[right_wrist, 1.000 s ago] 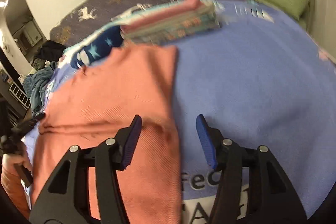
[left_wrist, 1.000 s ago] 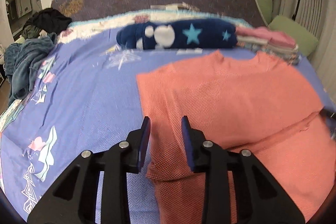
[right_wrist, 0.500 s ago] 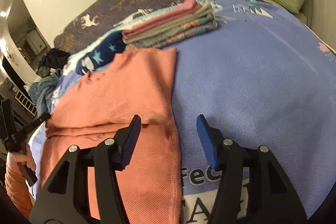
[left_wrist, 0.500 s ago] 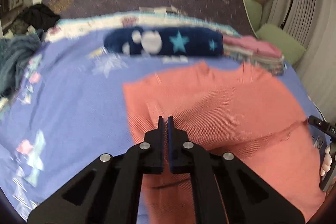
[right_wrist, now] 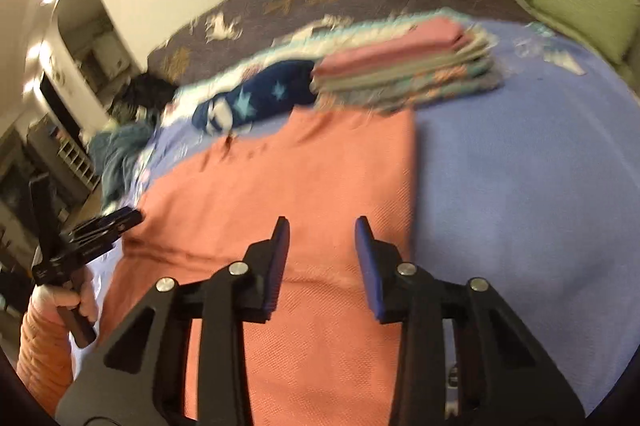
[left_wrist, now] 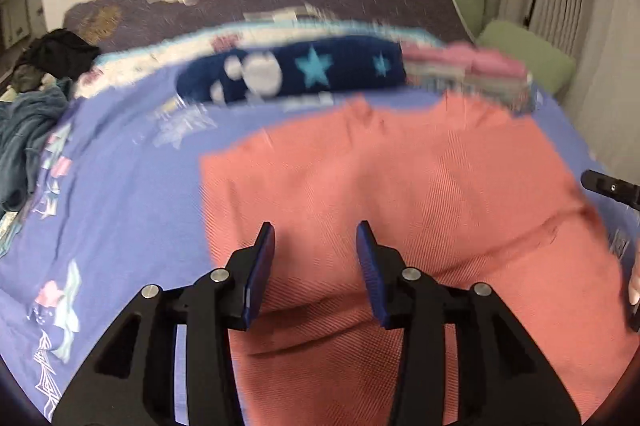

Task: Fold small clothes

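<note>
A salmon-orange garment [left_wrist: 400, 186] lies flat on the blue bedspread [left_wrist: 120, 194], with one layer folded over across its middle. My left gripper [left_wrist: 316, 238] is open and empty above the garment's left part. In the right wrist view the garment [right_wrist: 288, 194] fills the centre. My right gripper [right_wrist: 322, 232] is open and empty above the garment near its right edge. The left gripper also shows in the right wrist view [right_wrist: 100, 226], at the garment's left side, in a hand.
A stack of folded clothes [right_wrist: 404, 70] and a dark blue star-print roll [left_wrist: 296, 72] lie beyond the garment. A heap of teal and dark clothes [left_wrist: 24, 130] sits at the bed's left. Green cushions [right_wrist: 580, 10] lie at the right.
My left gripper shut on the garment half a second ago and is open again now, farther over the cloth. My right gripper moved left, from beside the garment's edge to over it.
</note>
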`<state>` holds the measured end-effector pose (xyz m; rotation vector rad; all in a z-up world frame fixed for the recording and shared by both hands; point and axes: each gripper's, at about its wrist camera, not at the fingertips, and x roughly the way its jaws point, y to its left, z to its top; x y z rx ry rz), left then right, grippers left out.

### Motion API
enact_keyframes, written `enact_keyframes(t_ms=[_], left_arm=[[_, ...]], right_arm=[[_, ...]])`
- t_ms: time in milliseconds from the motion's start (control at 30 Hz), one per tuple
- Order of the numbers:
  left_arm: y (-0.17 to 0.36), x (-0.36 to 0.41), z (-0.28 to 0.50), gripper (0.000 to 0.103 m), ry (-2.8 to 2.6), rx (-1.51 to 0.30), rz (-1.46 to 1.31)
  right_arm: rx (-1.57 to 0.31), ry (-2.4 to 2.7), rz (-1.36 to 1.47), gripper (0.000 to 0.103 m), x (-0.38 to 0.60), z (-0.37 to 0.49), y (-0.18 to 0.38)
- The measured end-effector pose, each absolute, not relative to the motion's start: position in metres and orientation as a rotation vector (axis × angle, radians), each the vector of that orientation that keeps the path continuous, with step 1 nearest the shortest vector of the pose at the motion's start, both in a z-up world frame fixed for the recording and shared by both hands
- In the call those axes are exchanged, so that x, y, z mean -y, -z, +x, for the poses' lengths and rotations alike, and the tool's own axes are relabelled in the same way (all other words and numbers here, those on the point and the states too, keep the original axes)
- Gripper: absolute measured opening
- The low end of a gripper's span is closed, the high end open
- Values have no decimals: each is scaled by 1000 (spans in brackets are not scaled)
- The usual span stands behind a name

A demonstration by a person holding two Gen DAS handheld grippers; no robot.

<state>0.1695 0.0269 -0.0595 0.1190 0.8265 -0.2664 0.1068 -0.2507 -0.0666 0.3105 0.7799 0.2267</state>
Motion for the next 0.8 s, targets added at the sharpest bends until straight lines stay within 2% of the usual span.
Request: enact_keyframes(t_ms=[67,133,167,300,400,433,500,533,633,700,767,800], left_arm=[[74,-24,173,46,268,-856,126],[66,-31,170,46,275,-839,95],[64,-34,169,46,272,-837,88],[51,-61,168,46,260,-811,-31],[40,-71,170,42,235,-773,-78],[38,-69,172,32,244,-771,-77],[36,-56,176,22,284,-772,-52],[37,-48,178,21,296,-775,-29],[60,-18,188,22,305,-838,64],[81,-5,193,23,271,-862,140],[75,-2,193,24,264,-860,154],[78,-1,193,24,261,-859,162]], right_arm=[[-886,-128,217,24,247,118,93],[-869,-164,312,20,262,117,97],[-872,-145,326,14,267,116,96],[-870,-129,316,13,268,111,91],[-860,-128,323,17,262,113,76],[-847,-141,322,17,259,116,73],[-806,-175,302,17,249,123,58],[-789,-189,291,18,244,127,52],[-767,-249,261,27,227,149,46],[-822,-145,173,32,223,168,65],[-888,-21,70,34,227,184,96],[-876,-60,151,34,239,185,97]])
